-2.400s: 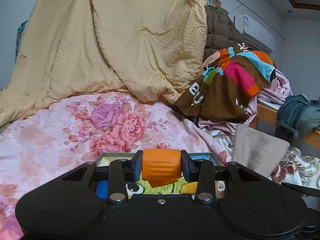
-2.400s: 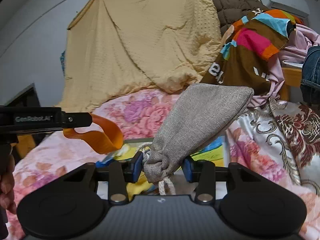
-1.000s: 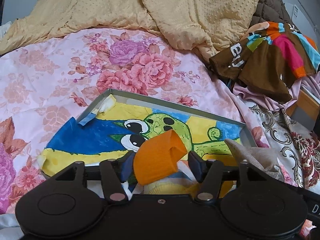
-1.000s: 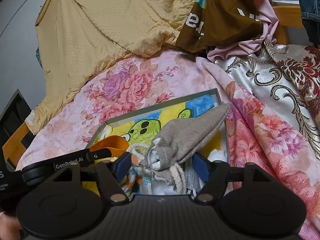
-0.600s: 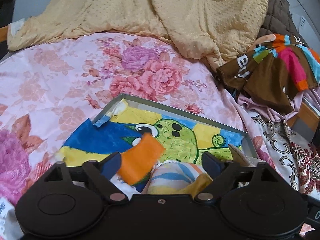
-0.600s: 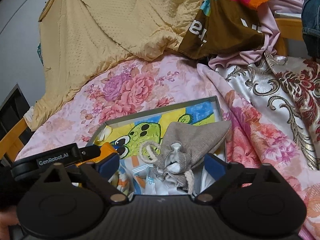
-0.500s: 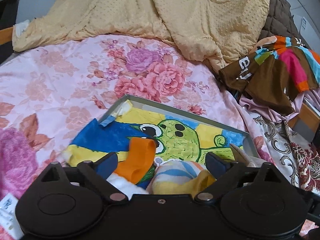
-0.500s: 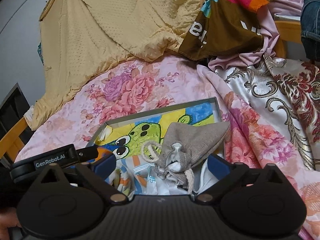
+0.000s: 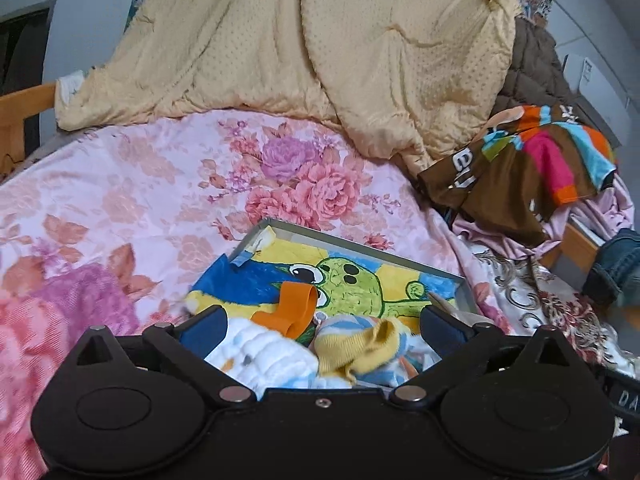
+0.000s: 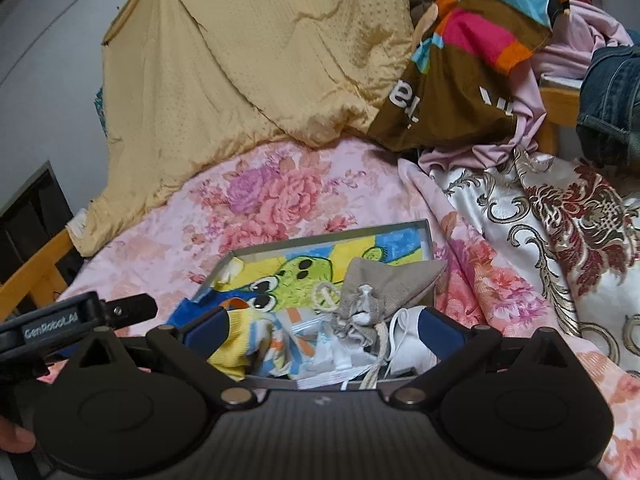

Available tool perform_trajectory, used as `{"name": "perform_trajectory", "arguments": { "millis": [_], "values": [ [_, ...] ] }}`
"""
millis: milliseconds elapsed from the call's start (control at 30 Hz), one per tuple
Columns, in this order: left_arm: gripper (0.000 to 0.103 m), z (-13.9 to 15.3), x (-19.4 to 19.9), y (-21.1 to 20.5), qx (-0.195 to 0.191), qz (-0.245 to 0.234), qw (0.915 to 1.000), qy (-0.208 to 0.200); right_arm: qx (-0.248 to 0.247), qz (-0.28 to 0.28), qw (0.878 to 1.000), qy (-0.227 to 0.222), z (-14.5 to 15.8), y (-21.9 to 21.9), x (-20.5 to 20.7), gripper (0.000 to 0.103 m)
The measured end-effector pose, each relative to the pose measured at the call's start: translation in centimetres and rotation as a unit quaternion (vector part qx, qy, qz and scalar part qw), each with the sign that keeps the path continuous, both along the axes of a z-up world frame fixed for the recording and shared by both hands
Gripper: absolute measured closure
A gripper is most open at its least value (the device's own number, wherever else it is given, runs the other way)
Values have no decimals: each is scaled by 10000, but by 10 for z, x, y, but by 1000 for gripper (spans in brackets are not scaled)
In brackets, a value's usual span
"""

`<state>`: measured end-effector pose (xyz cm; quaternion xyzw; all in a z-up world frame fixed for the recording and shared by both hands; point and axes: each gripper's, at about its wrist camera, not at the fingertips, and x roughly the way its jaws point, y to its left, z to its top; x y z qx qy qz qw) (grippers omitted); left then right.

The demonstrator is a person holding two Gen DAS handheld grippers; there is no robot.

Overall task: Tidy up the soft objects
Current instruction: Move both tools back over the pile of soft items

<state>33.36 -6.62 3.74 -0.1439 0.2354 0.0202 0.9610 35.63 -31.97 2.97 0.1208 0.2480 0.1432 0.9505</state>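
Both tongs have just been opening: we let the orange band (image 9: pixel 294 307) and grey pouch (image 10: pixel 384 286) drop into the tray (image 9: pixel 362 246). Our left gripper (image 9: pixel 320 326) and right gripper (image 10: pixel 320 326) gape empty, the pouch at lower centre, its long axis running up-right, nearest our right.

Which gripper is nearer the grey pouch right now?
Right. The pouch lies in the tray just ahead of the open right gripper; from the open left gripper only its edge shows, off right.

An orange strap (image 9: pixel 294 307) is seen curled in the tray (image 9: pixel 360 245), lower centre. A grey drawstring pouch (image 10: pixel 384 288) is slumped at the tray's right.
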Motion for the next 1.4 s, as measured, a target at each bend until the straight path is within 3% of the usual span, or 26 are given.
{"name": "perform_trajectory", "arguments": {
  "millis": [200,667,1067,1400],
  "values": [
    [1,8,-46,3,-119,47,9999,27,57,143,9999,-74,11,-3,-36,0],
    [1,8,-137,15,167,-181,9996,153,-45,174,9992,-352,5,1,-124,0],
    [1,-23,-178,50,319,-336,9985,286,-403,243,9983,-339,-18,26,-176,0],
    [1,-58,-193,74,600,-551,9961,340,-806,448,9957,17,-44,46,-202,0]
  ]
}}
